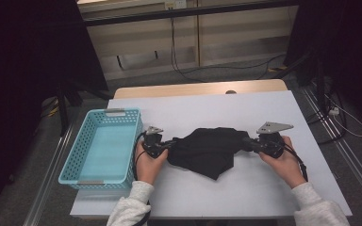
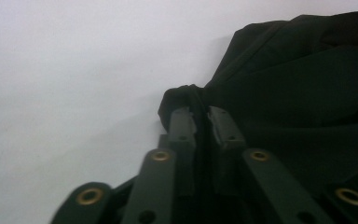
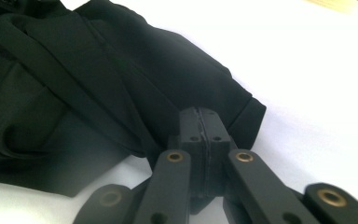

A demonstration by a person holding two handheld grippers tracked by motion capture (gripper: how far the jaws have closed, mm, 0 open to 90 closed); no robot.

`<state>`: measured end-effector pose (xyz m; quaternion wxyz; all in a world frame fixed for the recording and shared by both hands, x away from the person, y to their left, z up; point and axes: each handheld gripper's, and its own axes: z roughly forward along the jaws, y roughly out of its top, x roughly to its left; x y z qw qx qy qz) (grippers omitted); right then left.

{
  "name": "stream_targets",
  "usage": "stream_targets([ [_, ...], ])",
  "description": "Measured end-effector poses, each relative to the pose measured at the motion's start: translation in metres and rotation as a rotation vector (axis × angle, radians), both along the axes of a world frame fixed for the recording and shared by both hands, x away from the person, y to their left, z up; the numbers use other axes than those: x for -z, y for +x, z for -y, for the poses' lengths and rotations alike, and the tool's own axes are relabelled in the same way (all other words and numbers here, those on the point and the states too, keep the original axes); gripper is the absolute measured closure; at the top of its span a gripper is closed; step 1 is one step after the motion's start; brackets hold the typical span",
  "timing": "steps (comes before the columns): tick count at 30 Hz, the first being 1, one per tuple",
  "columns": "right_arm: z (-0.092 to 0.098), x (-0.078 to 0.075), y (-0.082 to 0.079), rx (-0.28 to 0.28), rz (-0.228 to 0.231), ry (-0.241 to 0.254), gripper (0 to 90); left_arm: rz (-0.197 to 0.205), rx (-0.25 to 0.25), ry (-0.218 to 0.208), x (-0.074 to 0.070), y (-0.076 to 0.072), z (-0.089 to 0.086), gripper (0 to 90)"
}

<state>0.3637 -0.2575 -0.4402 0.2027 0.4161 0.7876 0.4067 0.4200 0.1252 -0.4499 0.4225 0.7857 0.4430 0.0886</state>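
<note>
While black garment (image 1: 206,149) lies on desk (image 1: 273,188), I see left gripper (image 1: 169,143) fingers clamped on its left edge, right gripper (image 1: 243,141) fingers clamped on right edge.

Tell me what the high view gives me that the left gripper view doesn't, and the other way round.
High view: the blue basket at the table's left, the right gripper at the black garment's other end, both hands. Left gripper view: a close look at the left gripper, jaws pinched on a bunched fold of cloth. Both: the black garment on the white tabletop, gripped by the left gripper.
</note>
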Motion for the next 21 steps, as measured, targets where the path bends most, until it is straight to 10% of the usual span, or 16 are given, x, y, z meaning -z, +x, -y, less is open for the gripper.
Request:
stream_targets([
  [21,0.038,-0.026,-0.007,0.118,0.062,0.119,90.0,0.115,-0.019,-0.22,-0.051,-0.016,-0.028,87.4],
])
